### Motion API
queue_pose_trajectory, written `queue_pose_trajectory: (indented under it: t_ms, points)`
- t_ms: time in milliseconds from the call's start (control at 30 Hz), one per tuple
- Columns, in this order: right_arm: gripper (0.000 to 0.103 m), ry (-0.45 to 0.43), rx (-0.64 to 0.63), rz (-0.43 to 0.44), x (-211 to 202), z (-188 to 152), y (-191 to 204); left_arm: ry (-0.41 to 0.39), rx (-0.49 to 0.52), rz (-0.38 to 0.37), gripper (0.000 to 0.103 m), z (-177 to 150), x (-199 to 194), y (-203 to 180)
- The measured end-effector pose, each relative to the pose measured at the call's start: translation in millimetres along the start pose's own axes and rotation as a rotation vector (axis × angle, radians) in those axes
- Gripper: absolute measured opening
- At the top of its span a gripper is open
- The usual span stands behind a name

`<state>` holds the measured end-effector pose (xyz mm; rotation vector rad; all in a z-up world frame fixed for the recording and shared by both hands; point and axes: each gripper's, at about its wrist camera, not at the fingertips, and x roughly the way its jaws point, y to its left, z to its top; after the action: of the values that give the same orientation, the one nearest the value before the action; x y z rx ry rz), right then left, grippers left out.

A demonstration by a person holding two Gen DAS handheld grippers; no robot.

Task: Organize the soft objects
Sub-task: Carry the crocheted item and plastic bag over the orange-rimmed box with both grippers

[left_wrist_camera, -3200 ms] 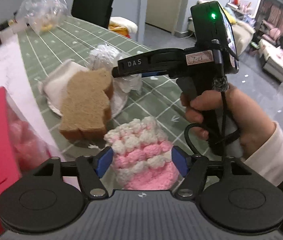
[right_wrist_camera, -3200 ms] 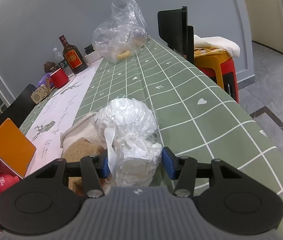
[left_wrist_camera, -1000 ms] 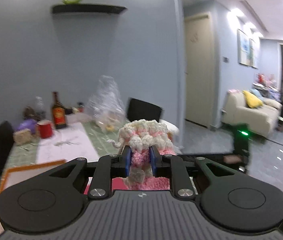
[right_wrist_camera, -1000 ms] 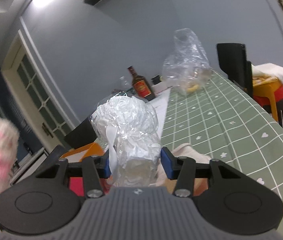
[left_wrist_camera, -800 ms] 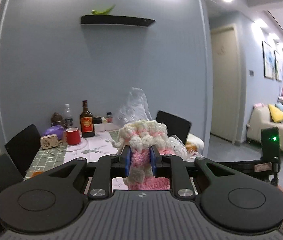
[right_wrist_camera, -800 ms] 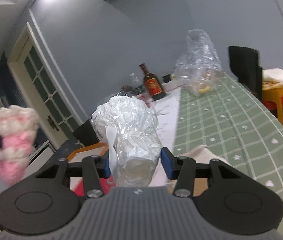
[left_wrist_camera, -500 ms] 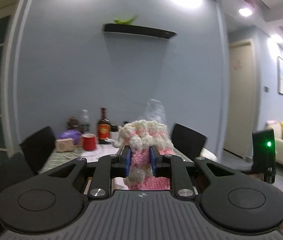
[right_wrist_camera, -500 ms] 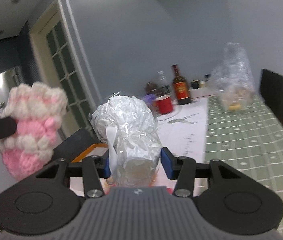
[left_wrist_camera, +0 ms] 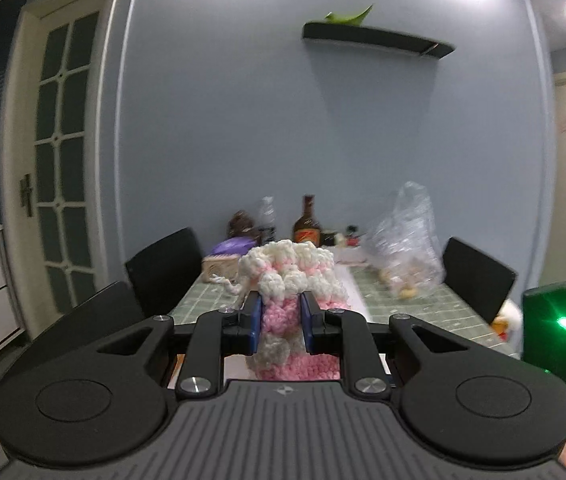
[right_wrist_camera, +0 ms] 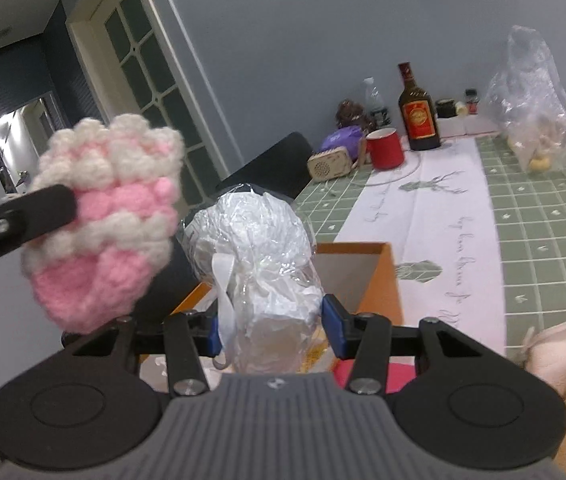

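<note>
Left gripper [left_wrist_camera: 281, 322] up in the air, its blue fingers [left_wrist_camera: 254, 322] pinched tight on the pink-and-white crocheted piece [left_wrist_camera: 291, 280], which bulges out above and below the pads and hangs clear of the counter [left_wrist_camera: 423, 312]. From the right wrist view that same knitted bundle shows at the left, lifted well above everything, with one black finger laid across its side. Right gripper [right_wrist_camera: 275, 330] carries its own load: the fingers [right_wrist_camera: 333, 332] are clamped on a white soft bundle wrapped in crinkly clear plastic [right_wrist_camera: 255, 264], the wrap puffing out above the pads, a white ribbon loop dangling on its left side. Directly beyond it sits an orange box [right_wrist_camera: 383, 280], open at the top, with a bit of red showing low down beside it; whether the wrapped bundle is over the box or just short of it, hard to call from here. Out along the green checked counter lies a white runner [right_wrist_camera: 423, 216], then a red mug [right_wrist_camera: 385, 148], a brown bottle with a red label [right_wrist_camera: 417, 114], a small beige speaker [right_wrist_camera: 329, 166] and a big clear plastic bag [right_wrist_camera: 531, 100] with something yellow inside. Black chairs [left_wrist_camera: 165, 268] flank the counter; a dark shelf [left_wrist_camera: 375, 38] rides high on the blue wall.
</note>
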<state>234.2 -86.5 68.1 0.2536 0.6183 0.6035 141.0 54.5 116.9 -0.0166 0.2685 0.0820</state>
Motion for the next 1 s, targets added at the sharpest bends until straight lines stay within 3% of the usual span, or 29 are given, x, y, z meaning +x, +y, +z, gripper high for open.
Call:
queue_pose_trajectory:
  t_ms: [133, 267, 400, 633, 800, 1000]
  points:
    - [0.048, -0.002, -0.057, -0.089, 23, 3, 12, 0.029, 0.001, 0.077, 0.022, -4, 15, 3]
    - [0.048, 0.054, -0.065, -0.053, 48, 10, 17, 0.019, 0.022, 0.168, 0.022, -7, 16, 0]
    - [0.048, 0.049, -0.043, -0.087, 73, 12, 21, -0.014, 0.063, 0.227, 0.022, -10, 12, -9]
    - [0.048, 0.066, -0.073, -0.087, 95, 1, 19, -0.008, 0.097, 0.183, 0.023, -12, 10, -17]
    - [0.048, 0.05, -0.066, -0.032, 93, 0, 19, -0.071, 0.12, 0.269, 0.023, -14, -1, -28]
    - [0.048, 0.059, -0.053, -0.011, 93, 1, 19, 0.008, 0.052, 0.192, 0.023, 0, 4, -19]
